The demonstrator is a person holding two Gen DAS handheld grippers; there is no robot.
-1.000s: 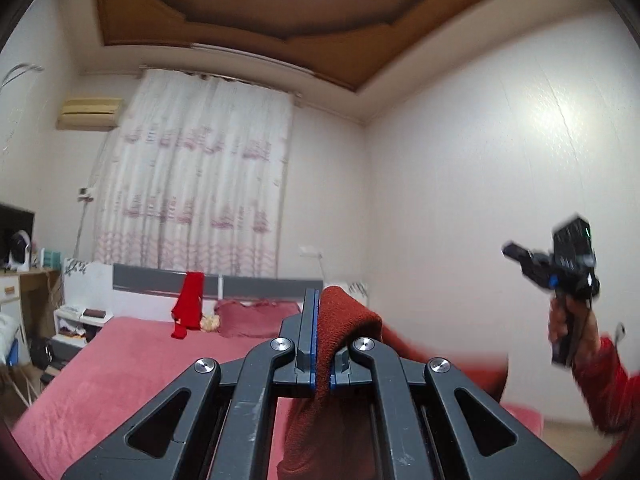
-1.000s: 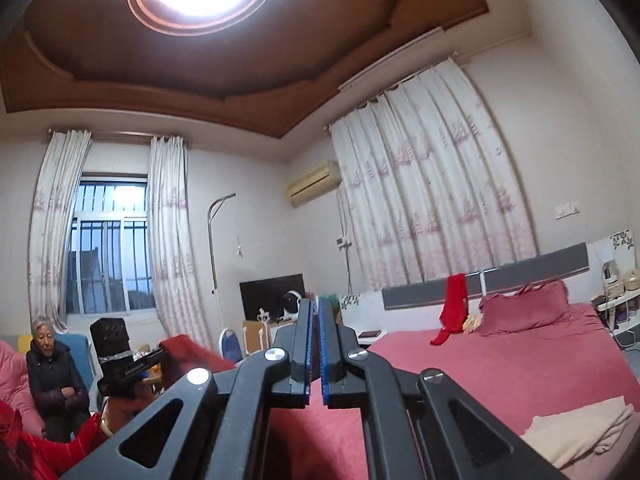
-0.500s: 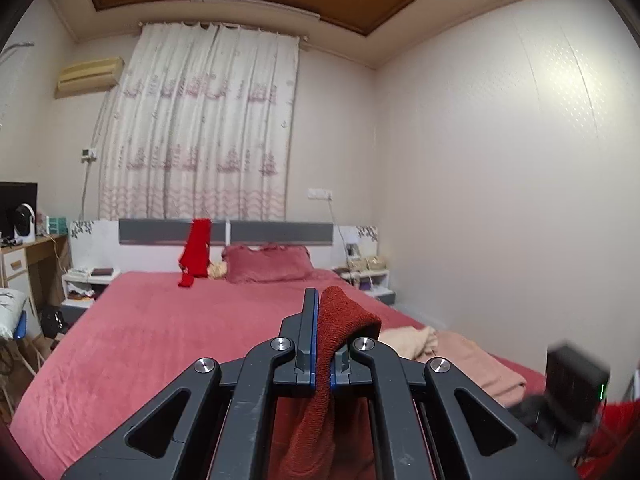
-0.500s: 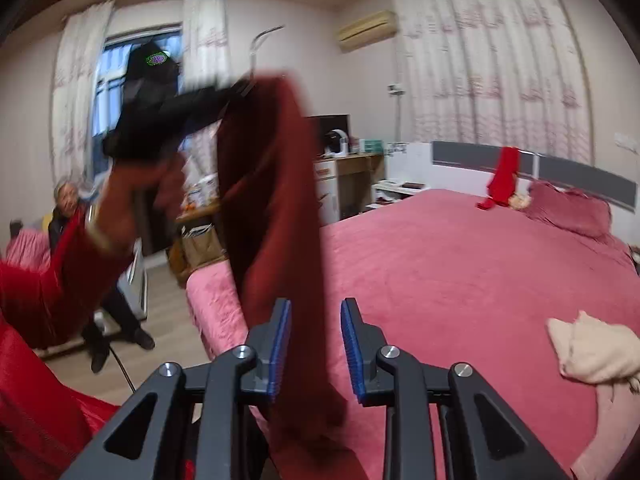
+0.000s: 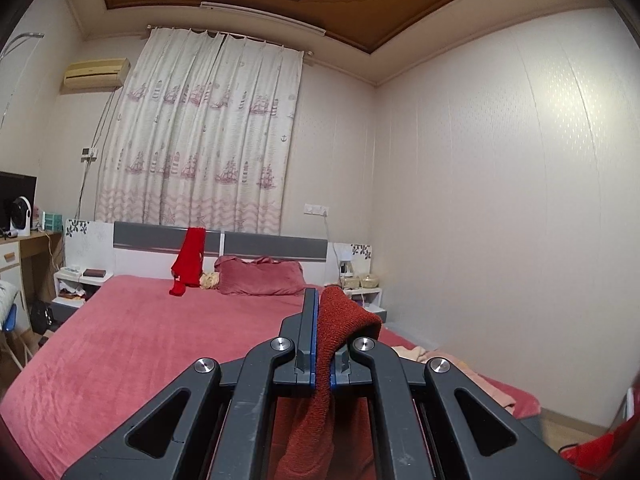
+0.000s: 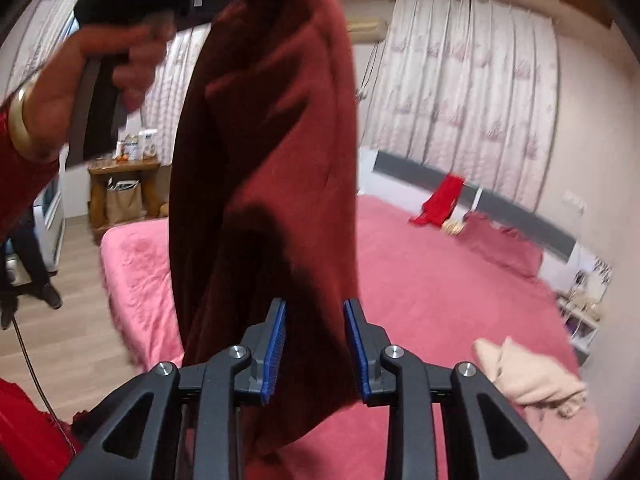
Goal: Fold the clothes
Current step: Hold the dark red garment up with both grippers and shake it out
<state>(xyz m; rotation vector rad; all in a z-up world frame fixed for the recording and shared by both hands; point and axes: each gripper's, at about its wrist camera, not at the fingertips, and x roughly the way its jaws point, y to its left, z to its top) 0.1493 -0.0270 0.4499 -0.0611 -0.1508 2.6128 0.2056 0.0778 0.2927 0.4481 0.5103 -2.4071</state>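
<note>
My left claw [image 5: 322, 344] pinches the dark red knitted garment [image 6: 264, 184] aloft beside the pink bed's [image 6: 420, 280] foot edge so it hangs; my right claw [image 6: 314, 344], just opening, probably brackets its lower part without pressing.

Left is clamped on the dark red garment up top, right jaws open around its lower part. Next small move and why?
Probably close the right gripper. Its jaws have just been opening, and the dark red garment hangs between the blue pads without being pinched. The left gripper already clamps the top edge, so a second grip lets the cloth be spread over the bed.
</note>
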